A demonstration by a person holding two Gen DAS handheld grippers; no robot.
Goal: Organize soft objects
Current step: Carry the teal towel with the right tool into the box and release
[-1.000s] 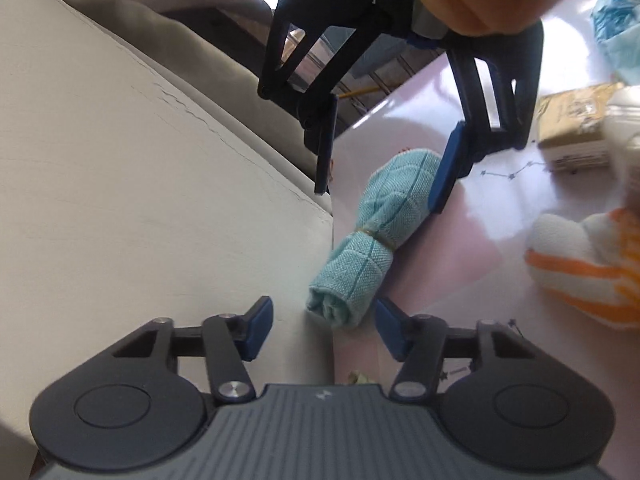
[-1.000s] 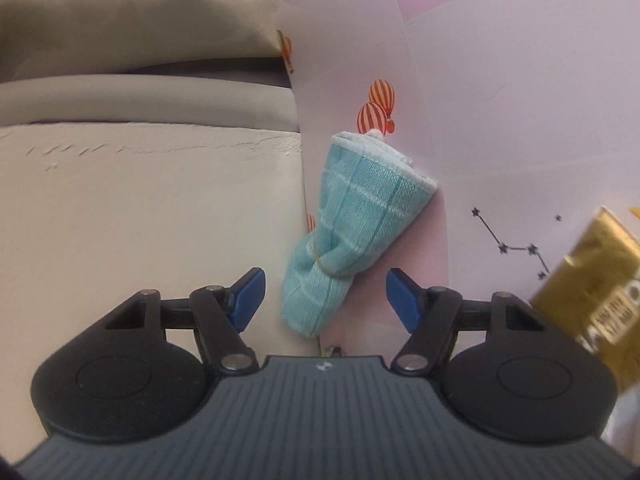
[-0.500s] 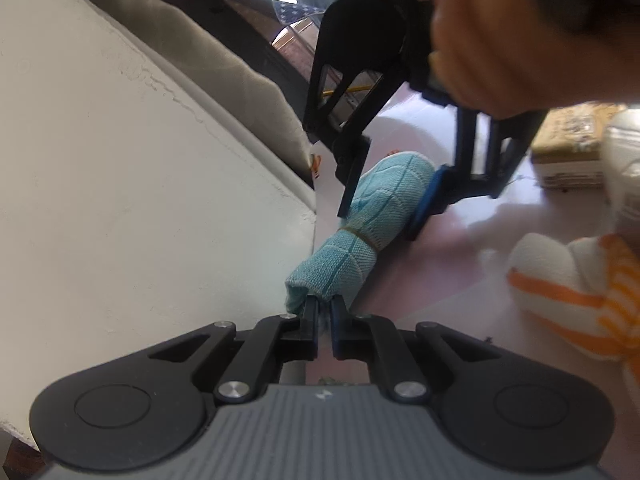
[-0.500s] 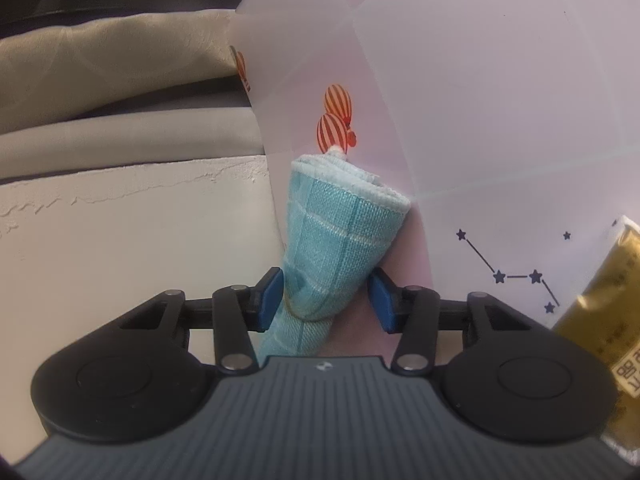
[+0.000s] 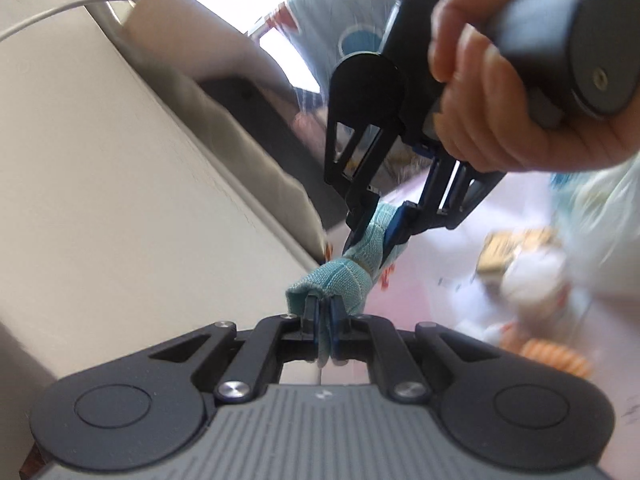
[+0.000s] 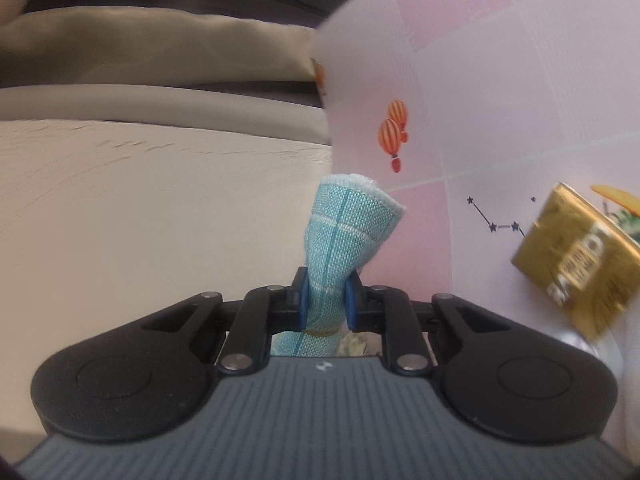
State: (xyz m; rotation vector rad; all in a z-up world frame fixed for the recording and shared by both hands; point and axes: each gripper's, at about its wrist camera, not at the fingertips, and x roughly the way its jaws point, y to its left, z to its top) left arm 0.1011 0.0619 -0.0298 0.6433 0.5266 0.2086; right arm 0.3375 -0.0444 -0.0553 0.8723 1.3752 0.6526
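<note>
Left wrist view: left gripper (image 5: 325,314) clenching near end of rolled teal towel (image 5: 340,280); right gripper (image 5: 378,226), jaws just closing, now pinching far end. Towel lifting clear of pink mat (image 6: 500,80), hanging between both — pickup secured, carrying looks next.

Rolled teal waffle-weave cloth (image 6: 340,236), pale grid stripes, cinched mid-length by a thin band. Lifted clear of the pink patterned mat (image 6: 500,80), pinched at both ends, far end flared open.
</note>
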